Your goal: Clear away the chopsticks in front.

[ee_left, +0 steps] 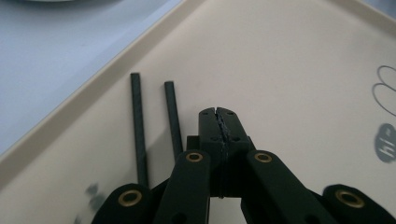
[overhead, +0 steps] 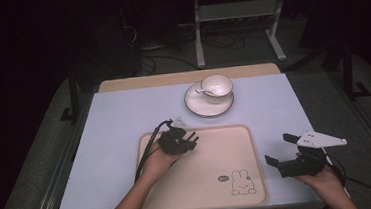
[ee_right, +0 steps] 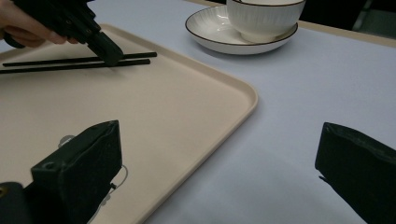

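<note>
my left claw is pinched closed, holding nothing, just beside two thin black chopsticks on the beige plastic tray. they look light, stiff and slippery; i'd grip mid-length. my right claw gapes wide over the worktop.

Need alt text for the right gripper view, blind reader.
The right gripper's open jaws frame the edge of a beige tray on a pale table. Farther off, the left gripper is beside two black chopsticks on the tray, with a bowl on a saucer beyond.
</note>
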Tool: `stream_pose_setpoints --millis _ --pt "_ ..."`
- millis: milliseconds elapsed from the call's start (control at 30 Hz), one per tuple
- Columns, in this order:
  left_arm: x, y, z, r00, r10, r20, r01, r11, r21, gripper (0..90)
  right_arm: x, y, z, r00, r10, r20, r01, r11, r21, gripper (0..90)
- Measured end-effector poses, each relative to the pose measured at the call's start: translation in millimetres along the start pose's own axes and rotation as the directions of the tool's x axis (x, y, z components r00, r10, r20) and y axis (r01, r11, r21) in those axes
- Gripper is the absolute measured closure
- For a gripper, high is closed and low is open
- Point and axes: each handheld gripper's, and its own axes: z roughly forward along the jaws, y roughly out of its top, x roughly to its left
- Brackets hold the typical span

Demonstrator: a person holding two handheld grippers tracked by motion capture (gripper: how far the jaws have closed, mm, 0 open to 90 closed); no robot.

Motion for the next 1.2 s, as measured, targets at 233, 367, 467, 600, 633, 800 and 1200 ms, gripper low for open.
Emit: stream_pose_setpoints --millis 233,367,467,600,633,800,1200 --pt "8.0 -2.6 9.0 0.9998 -0.016 -0.012 0.016 0.9998 -0.015 89.6 0.5 -0.2 -0.5 1.0000 -0.003 -0.006 0.003 1.000 0.000 0.0" --pt "13.2 -6.8 3.9 0.9988 -0.028 -0.040 0.027 0.9995 -0.015 89.6 0.8 0.4 0.3 0.9999 -0.006 -0.011 0.006 1.000 -0.001 0.0" --pt "17.3 -10.8 -0.4 0.9977 -0.040 -0.055 0.039 0.9991 -0.017 89.6 1.0 0.7 0.5 0.9999 -0.007 -0.011 0.007 1.000 -0.001 0.0" --pt "21.9 -15.8 -6.9 0.9962 -0.051 -0.071 0.050 0.9986 -0.015 89.6 1.8 1.2 1.5 0.9998 -0.012 -0.013 0.012 1.000 0.001 0.1" --pt "21.9 -15.8 -6.9 0.9962 -0.051 -0.071 0.050 0.9986 -0.015 89.6 2.0 1.2 1.5 0.9998 -0.012 -0.014 0.012 1.000 0.002 0.0" --pt "30.0 -24.1 -14.6 0.9931 -0.079 -0.086 0.078 0.9968 -0.016 89.6 1.9 1.4 1.3 0.9998 -0.012 -0.014 0.012 1.000 0.000 0.0" --pt "40.4 -52.2 -41.4 0.9841 -0.141 -0.108 0.140 0.9900 -0.013 89.6 2.5 1.4 0.3 0.9998 -0.015 -0.012 0.015 1.000 -0.004 0.0"
